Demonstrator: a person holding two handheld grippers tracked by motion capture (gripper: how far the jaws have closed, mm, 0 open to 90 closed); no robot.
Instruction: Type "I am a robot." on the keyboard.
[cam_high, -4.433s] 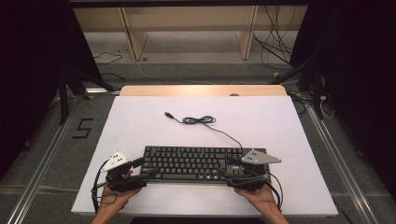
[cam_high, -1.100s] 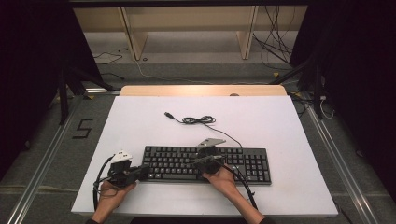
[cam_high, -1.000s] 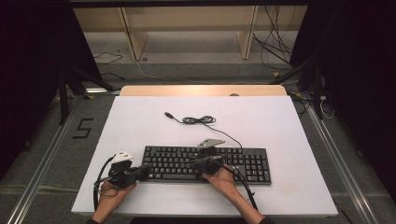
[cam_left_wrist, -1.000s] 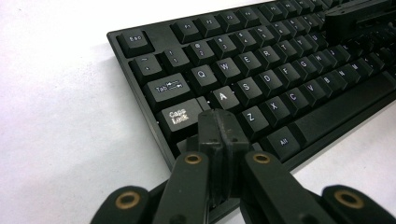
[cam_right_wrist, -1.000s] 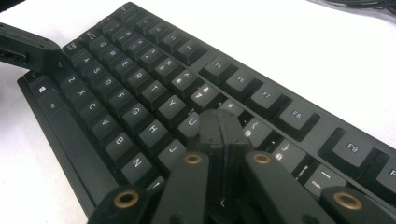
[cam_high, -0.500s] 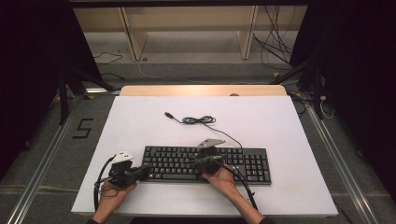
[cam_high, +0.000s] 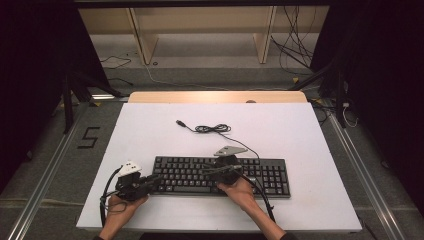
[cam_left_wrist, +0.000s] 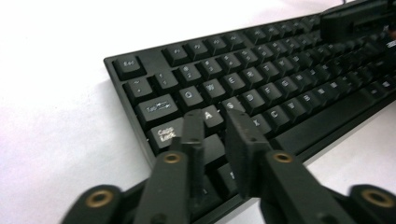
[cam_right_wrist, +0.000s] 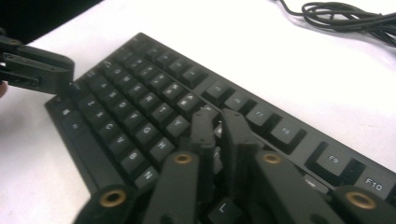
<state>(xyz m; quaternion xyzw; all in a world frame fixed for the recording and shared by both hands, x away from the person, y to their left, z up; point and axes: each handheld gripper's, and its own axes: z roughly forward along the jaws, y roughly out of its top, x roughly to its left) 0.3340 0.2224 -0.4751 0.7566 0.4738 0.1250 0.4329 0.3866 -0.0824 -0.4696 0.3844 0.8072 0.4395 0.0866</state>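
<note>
Work in hand: typing on the flat black plastic computer keyboard (cam_high: 186, 173) with the tips of two hand-held grippers, one per hand.
Keyboard's place: it lies flat on the white counter (cam_high: 150, 125), near the person's edge and roughly centred. Its thin black cable (cam_high: 212, 129) is bunched loosely behind it, and the plug end lies unplugged on the bare surface.
Left gripper (cam_left_wrist: 212, 116): it sits at the keyboard's left end, with its tips down over the A and S keys. The fingers (cam_left_wrist: 194, 126) have just been opening and now stand a narrow gap apart, with nothing between them.
Right gripper (cam_right_wrist: 219, 116): it is over the middle of the key field (near the L key, as far as the legends can be read). Its fingers have also just been opening to a slim gap, and nothing is pinched.
Step, as judged: between keystrokes, with both tips on or just above the keys.
Next move calls for: a small lift, a sideways shift to the chosen key and a straight press down. The fingers should stay narrow so that only one key goes down.
Count: one keyboard, one cable, two grippers, two hands.
</note>
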